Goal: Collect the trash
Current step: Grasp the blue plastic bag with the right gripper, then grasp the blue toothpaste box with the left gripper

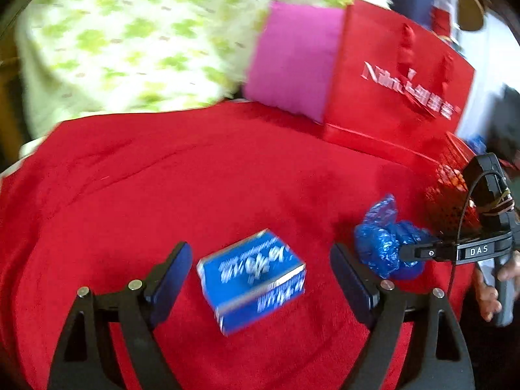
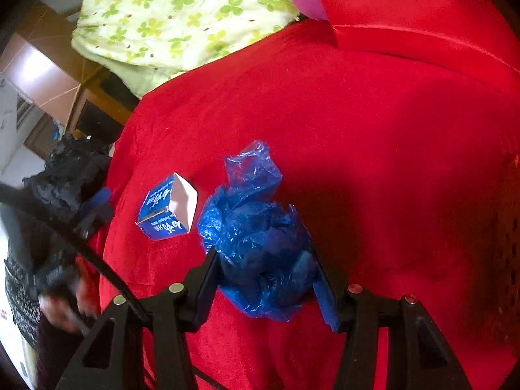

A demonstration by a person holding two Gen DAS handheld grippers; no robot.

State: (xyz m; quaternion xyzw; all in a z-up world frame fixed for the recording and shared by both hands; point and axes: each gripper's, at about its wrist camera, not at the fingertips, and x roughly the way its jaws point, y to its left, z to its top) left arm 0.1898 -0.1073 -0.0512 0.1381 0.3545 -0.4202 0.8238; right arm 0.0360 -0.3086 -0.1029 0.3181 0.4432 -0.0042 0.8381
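A small blue carton (image 1: pixel 252 279) with white lettering lies on the red blanket (image 1: pixel 195 178). My left gripper (image 1: pixel 260 255) stands open around it, with a gap between each pad and the carton. To its right is a crumpled blue plastic bag (image 2: pixel 256 237), and my right gripper (image 2: pixel 265 266) is shut on it, both pads sunk into the plastic. In the left wrist view the same bag (image 1: pixel 380 247) shows with the right gripper (image 1: pixel 406 253) reaching in from the right. In the right wrist view the carton (image 2: pixel 169 208) lies just left of the bag.
A red paper bag (image 1: pixel 399 78) with white lettering stands at the back right, with a pink cushion (image 1: pixel 292 58) beside it. A green-flowered quilt (image 1: pixel 130 39) lies behind the blanket. A red perforated container (image 1: pixel 451 195) sits at the right. A hand (image 1: pixel 487 295) holds the right gripper.
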